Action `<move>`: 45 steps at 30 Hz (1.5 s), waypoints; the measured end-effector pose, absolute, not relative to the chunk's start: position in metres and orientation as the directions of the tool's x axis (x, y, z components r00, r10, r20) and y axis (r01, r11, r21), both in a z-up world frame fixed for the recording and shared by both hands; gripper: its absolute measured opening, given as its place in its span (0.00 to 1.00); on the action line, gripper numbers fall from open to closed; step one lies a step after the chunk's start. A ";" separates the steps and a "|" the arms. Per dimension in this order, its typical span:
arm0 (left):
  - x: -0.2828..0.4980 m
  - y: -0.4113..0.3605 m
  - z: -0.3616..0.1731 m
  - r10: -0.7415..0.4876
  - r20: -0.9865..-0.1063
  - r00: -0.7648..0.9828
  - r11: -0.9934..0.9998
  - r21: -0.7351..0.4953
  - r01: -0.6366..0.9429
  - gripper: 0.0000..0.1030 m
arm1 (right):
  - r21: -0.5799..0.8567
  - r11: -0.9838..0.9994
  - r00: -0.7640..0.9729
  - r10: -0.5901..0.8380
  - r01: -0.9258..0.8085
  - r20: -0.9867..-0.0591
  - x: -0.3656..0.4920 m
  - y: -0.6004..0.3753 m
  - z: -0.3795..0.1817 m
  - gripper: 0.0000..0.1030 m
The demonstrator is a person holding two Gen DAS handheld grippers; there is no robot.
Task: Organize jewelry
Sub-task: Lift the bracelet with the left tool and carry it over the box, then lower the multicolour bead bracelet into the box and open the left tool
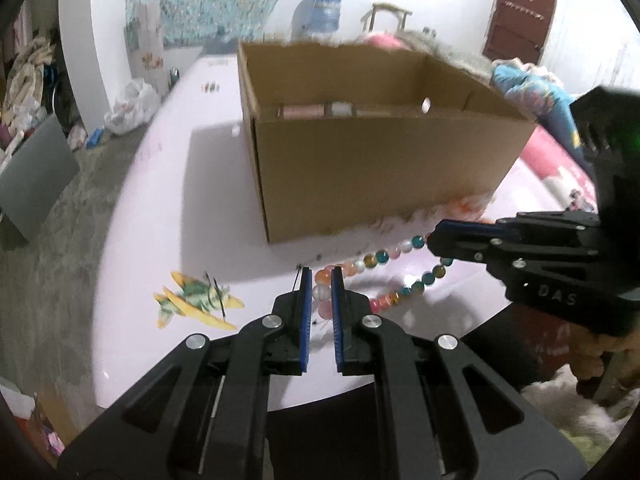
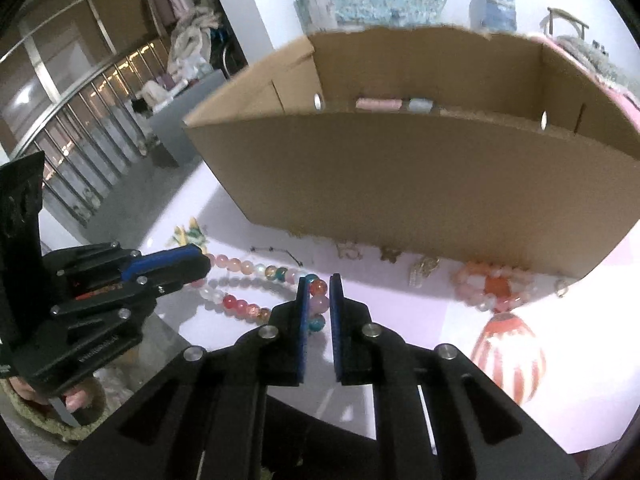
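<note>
Pinching round glassy bead strand (image 1: 384, 257) w/ both tongs (image 1: 321, 276) (image 2: 319, 285).

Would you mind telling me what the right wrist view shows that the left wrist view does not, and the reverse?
Only the right wrist view shows the pink-and-orange bead bracelet, small gold charms along the box's base and a red-striped print. Only the left wrist view shows the brown door. Both show the cardboard box, the airplane print, and each claw, left and right, shut on the multicoloured bead necklace.
</note>
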State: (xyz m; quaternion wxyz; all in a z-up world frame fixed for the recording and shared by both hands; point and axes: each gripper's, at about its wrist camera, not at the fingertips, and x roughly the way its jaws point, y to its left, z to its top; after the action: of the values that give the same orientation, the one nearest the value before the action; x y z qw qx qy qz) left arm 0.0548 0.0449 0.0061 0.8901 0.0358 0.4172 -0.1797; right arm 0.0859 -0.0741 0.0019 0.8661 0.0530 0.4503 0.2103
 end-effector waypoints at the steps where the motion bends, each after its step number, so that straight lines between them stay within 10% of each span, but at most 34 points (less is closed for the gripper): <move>1: 0.053 0.045 0.016 -0.302 -0.742 0.599 0.929 -0.088 0.359 0.08 | 0.286 0.902 0.516 0.422 -0.324 -0.746 0.084 -0.076 0.010 0.10; 14: 0.087 0.022 0.128 -0.390 -0.545 0.742 0.884 0.005 0.468 0.08 | 0.236 0.870 0.646 0.481 -0.432 -0.592 0.134 -0.094 0.119 0.10; 29: 0.235 0.008 0.053 -0.272 -0.798 0.538 0.897 -0.007 0.442 0.08 | 0.340 0.866 0.202 0.431 -0.367 -0.879 0.296 -0.072 0.018 0.10; 36: 0.236 0.015 0.047 -0.245 -0.808 0.536 0.899 0.017 0.437 0.18 | 0.418 0.852 0.107 0.470 -0.317 -0.876 0.305 -0.077 0.002 0.12; 45: 0.207 0.036 0.074 -0.270 -0.743 0.612 0.917 -0.006 0.398 0.38 | 0.424 0.848 0.284 0.511 -0.317 -0.811 0.275 -0.099 0.046 0.40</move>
State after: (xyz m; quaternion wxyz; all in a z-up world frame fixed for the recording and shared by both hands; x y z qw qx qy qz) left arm 0.2066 0.0357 0.0744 0.8943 0.0801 0.3986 -0.1868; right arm 0.2746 -0.0994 0.0457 0.7961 0.0899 0.5388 0.2602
